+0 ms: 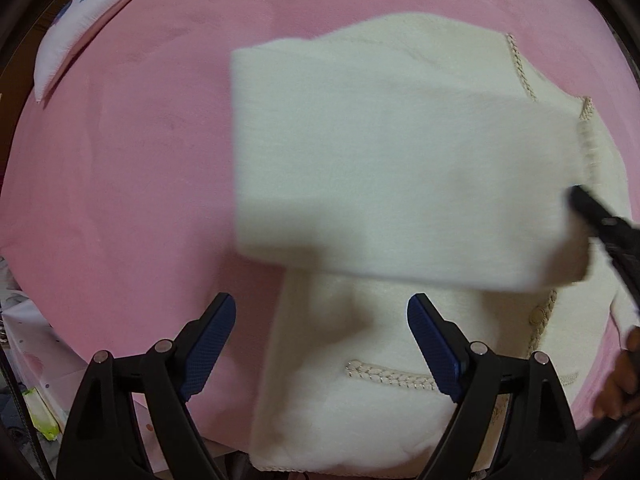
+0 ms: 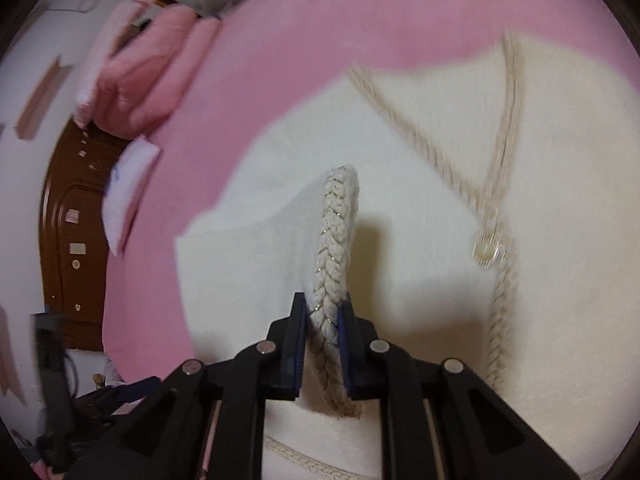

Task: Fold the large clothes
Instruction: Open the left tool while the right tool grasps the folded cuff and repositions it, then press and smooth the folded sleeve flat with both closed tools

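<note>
A cream knitted cardigan (image 1: 400, 160) with braided trim lies on the pink bed cover (image 1: 120, 180). One sleeve (image 1: 380, 184) is stretched across its body. In the left wrist view my left gripper (image 1: 322, 308) hovers open above the cardigan's lower edge, with nothing between its blue pads. The right gripper's black finger (image 1: 600, 220) shows at the sleeve's cuff on the right. In the right wrist view my right gripper (image 2: 324, 308) is shut on the sleeve's braided cuff (image 2: 336, 248), which stands up between the pads. A pearly button (image 2: 489, 251) sits on the cardigan front (image 2: 560, 200).
A white pillow (image 1: 80, 24) lies at the bed's far left corner. Folded pink bedding (image 2: 136, 80) and a brown wooden door (image 2: 68, 240) show at the left of the right wrist view. A hand (image 1: 618, 380) is at the right edge. Clutter lies beside the bed (image 1: 32, 380).
</note>
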### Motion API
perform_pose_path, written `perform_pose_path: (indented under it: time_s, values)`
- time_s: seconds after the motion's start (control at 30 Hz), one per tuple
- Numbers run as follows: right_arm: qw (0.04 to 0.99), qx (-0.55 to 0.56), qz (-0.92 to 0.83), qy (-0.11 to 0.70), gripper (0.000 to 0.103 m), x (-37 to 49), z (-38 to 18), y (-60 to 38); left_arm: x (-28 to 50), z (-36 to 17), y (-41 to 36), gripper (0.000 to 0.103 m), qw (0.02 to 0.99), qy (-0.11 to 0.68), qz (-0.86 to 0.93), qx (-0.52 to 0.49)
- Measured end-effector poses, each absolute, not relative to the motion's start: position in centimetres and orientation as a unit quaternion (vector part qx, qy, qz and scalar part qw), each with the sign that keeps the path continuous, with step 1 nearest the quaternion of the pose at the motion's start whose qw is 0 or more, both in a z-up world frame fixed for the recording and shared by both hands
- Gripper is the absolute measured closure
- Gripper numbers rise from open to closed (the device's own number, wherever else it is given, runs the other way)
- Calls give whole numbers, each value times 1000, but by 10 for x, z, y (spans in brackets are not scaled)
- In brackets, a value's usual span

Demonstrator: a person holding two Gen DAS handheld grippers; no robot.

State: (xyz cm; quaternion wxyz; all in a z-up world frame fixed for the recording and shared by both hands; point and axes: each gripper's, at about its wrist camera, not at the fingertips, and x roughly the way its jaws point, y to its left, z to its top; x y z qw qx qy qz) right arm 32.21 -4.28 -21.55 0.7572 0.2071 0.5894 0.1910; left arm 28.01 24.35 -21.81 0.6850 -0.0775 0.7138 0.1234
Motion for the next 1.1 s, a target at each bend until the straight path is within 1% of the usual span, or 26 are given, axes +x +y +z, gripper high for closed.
perform_pose_path:
  time_s: [0.1,0.17,0.33,0.43,0.5,0.57,0.63,0.7,0.8,0.87,0.93,0.97,1.0,1.03,1.07,1.1]
  values:
    - [801,167,208,536,89,317,-168,-53,282,-212,253,17,693,704,130,-81]
    - [822,146,212,508,89,311,-145,-65,283,-208,256,17,700,697,133,-82]
    - [853,168,160,468,89,299,-123,-128,279,-202,258,17,708,688,135,-83]
    - [854,175,93,481,89,298,-138,-160,276,-208,255,17,707,690,135,-84]
    - [843,174,55,506,88,301,-164,-178,278,-216,253,17,702,695,136,-79]
    - [842,133,4,523,88,302,-193,-186,278,-224,251,17,693,704,134,-73]
    - [823,93,-50,559,88,309,-220,-194,280,-237,246,17,677,723,123,-69]
    - [790,91,-101,597,88,317,-237,-208,281,-241,239,17,673,730,107,-58]
    - [807,163,-115,556,87,307,-223,-229,281,-233,227,17,688,720,88,-22]
    - [808,186,-94,551,88,301,-217,-227,283,-227,221,17,696,715,65,-27]
    - [797,216,-39,563,88,296,-218,-206,286,-225,213,23,701,710,31,-52]
    - [786,240,7,569,88,296,-221,-194,290,-226,208,31,703,709,14,-62]
    - [779,252,45,572,88,296,-224,-180,292,-229,203,43,703,708,4,-65]
    - [775,256,78,573,90,296,-227,-163,297,-235,195,51,703,708,-7,-63]
    - [769,258,113,573,92,296,-232,-145,302,-241,193,73,703,708,-15,-62]
    - [761,258,145,577,97,297,-239,-127,307,-247,188,96,702,709,-27,-66]
